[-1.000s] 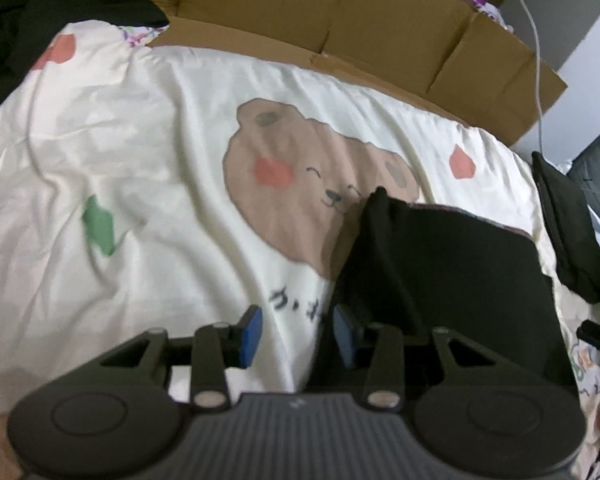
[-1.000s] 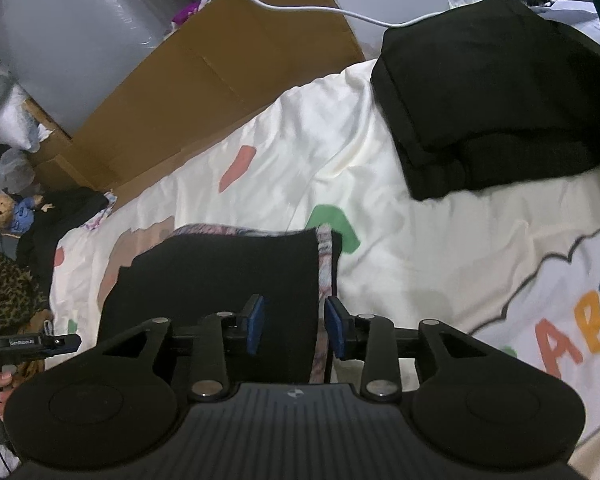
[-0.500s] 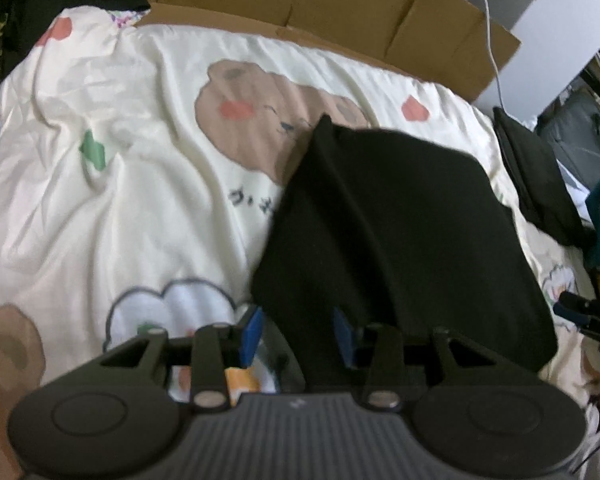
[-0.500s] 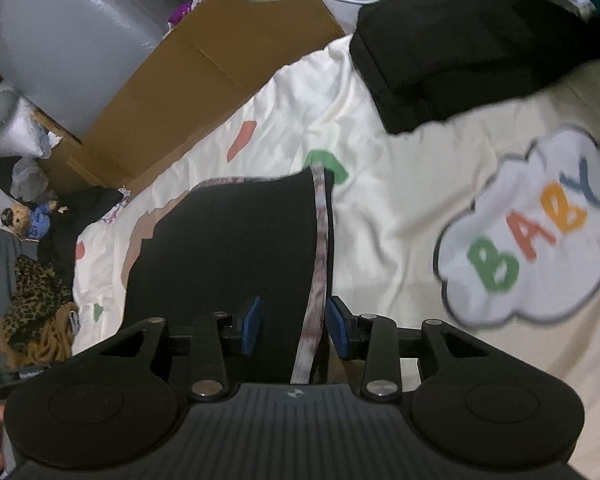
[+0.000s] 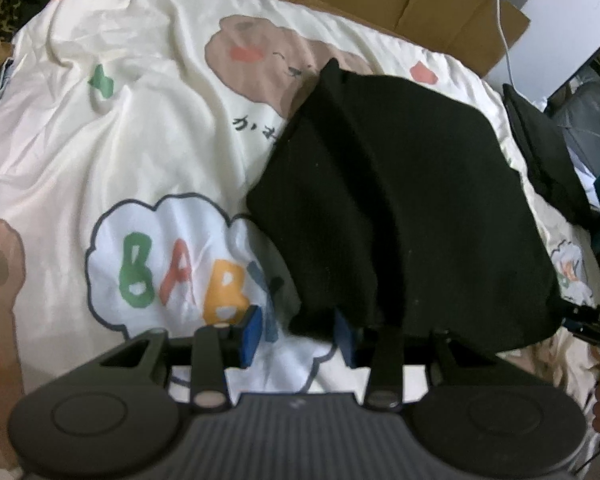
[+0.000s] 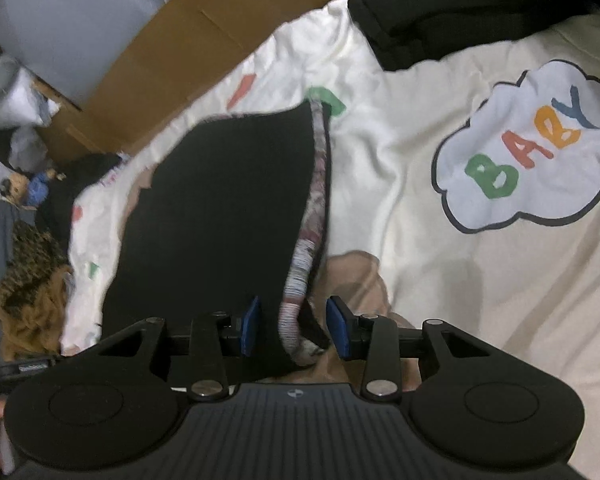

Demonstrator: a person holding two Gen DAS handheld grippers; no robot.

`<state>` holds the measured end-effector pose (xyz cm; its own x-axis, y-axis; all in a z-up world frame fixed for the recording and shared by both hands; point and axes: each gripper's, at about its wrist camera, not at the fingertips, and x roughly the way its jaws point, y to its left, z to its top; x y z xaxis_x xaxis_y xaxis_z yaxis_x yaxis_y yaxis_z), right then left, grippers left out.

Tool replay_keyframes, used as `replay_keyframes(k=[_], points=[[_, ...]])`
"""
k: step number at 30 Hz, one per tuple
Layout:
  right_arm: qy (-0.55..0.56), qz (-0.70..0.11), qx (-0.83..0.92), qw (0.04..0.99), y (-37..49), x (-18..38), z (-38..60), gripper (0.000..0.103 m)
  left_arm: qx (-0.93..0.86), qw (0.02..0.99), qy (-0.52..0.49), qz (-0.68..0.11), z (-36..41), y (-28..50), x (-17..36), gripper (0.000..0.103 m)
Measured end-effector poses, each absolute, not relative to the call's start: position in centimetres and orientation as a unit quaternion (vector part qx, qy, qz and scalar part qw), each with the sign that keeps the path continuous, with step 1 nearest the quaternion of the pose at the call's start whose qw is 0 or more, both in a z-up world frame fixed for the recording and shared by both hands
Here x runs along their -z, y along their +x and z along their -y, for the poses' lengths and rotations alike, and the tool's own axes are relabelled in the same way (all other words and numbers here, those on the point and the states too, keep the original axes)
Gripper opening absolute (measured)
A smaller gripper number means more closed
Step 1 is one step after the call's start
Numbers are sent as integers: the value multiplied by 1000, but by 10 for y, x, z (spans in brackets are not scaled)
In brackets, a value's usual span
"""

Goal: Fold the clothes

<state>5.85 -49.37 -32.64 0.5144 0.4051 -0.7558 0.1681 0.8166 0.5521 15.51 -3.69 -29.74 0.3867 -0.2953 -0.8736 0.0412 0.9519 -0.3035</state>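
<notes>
soft black garment point(image 5: 400, 208), striped knit hem point(image 6: 310, 216), glossy cream printed bedsheet point(image 5: 112, 152)

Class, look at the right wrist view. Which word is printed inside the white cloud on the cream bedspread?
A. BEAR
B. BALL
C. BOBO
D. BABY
D. The white cloud on the cream bedspread carries four coloured letters spelling BABY, to the right of the black garment.

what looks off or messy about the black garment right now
The black garment is lifted off the cream blanket, and a striped inner edge shows along one side, so its layers aren't lined up. Nothing looks torn or spilled.
</notes>
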Motion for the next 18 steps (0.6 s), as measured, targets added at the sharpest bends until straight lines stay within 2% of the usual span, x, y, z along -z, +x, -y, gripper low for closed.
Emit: replay_keyframes(k=[13,18], points=[[223,-498,-72,835,62,333,481,40,111,822,-109,-548,41,163,309,44],[226,-488,-61,841,54,316,488,40,100,824,-132,-543,29,159,304,35]])
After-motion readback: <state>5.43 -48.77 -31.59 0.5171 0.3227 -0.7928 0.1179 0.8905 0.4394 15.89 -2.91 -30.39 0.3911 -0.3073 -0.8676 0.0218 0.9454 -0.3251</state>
